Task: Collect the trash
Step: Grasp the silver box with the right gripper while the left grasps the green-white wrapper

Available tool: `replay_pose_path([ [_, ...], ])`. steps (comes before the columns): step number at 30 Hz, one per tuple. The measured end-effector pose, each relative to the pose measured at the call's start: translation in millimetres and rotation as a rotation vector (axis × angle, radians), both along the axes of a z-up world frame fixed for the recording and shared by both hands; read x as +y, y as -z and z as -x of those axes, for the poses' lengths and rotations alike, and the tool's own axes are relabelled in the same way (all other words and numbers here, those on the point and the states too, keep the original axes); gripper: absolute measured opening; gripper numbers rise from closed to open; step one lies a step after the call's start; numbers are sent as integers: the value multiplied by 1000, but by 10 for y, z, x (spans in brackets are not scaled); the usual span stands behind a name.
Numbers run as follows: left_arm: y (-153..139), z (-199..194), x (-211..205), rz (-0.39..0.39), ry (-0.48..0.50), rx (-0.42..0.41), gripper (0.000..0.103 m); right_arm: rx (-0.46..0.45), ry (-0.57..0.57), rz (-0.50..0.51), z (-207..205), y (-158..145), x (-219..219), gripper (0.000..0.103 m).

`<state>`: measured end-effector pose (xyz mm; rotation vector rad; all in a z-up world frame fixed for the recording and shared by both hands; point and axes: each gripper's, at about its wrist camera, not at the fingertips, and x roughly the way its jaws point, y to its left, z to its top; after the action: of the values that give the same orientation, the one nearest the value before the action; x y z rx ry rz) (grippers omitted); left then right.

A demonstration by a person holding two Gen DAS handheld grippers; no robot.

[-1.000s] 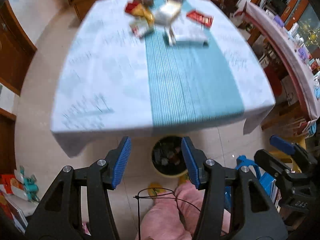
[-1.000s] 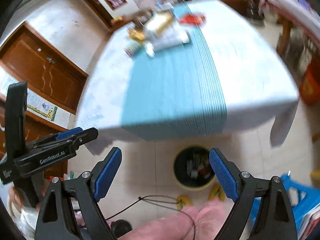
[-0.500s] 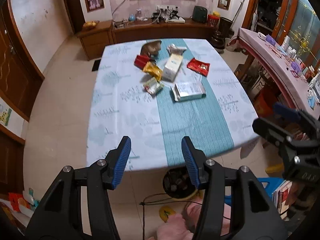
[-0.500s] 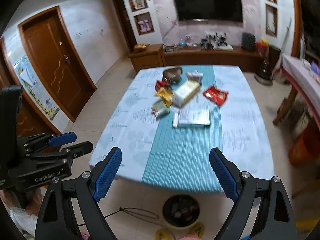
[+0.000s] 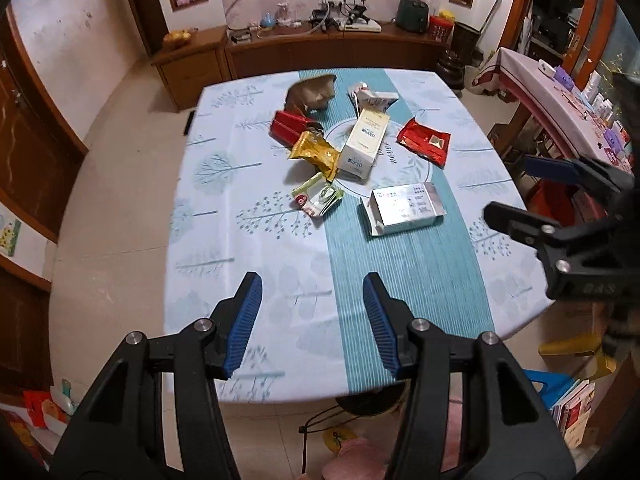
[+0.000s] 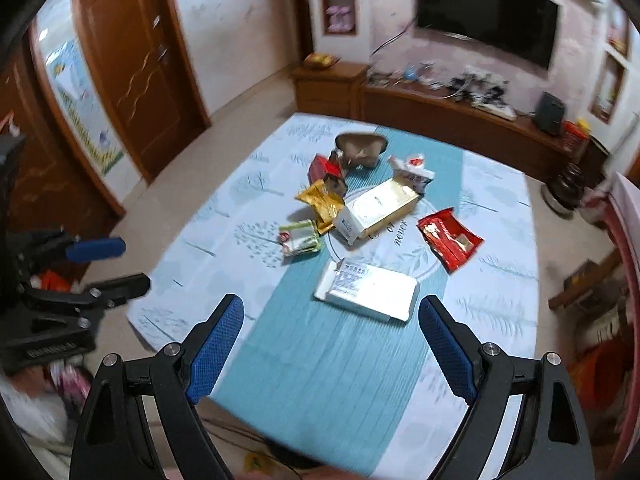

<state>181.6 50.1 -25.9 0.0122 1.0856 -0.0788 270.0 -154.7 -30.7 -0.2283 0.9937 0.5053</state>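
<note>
We see a room in soft, even indoor light, with faint shadows beside the packets on the desk point(image 5: 224, 184). The left view is sharp at its middle; the right view is smeared with motion blur, most at the door point(image 6: 136, 68) and television point(image 6: 486, 26). Both views bend strongly outward, with black corners.

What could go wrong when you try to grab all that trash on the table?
The flat silver box is nearest, and it lies low and wide, so the open right gripper might slide off it or pinch the tablecloth instead. The gold wrapper leans against the white carton, so pulling one could drag the other. The bin hides under the table edge, so a dropped piece might miss it.
</note>
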Motion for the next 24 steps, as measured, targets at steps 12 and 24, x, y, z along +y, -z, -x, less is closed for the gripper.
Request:
replay_pose_path([
  [12,1073,-1105,-6,53,-80,171,49,160,-526,217,-1144,1641,282,90],
  [24,1498,-1584,-162,14,-14,274,49,232,-725,259,-1334,2214,296,74],
])
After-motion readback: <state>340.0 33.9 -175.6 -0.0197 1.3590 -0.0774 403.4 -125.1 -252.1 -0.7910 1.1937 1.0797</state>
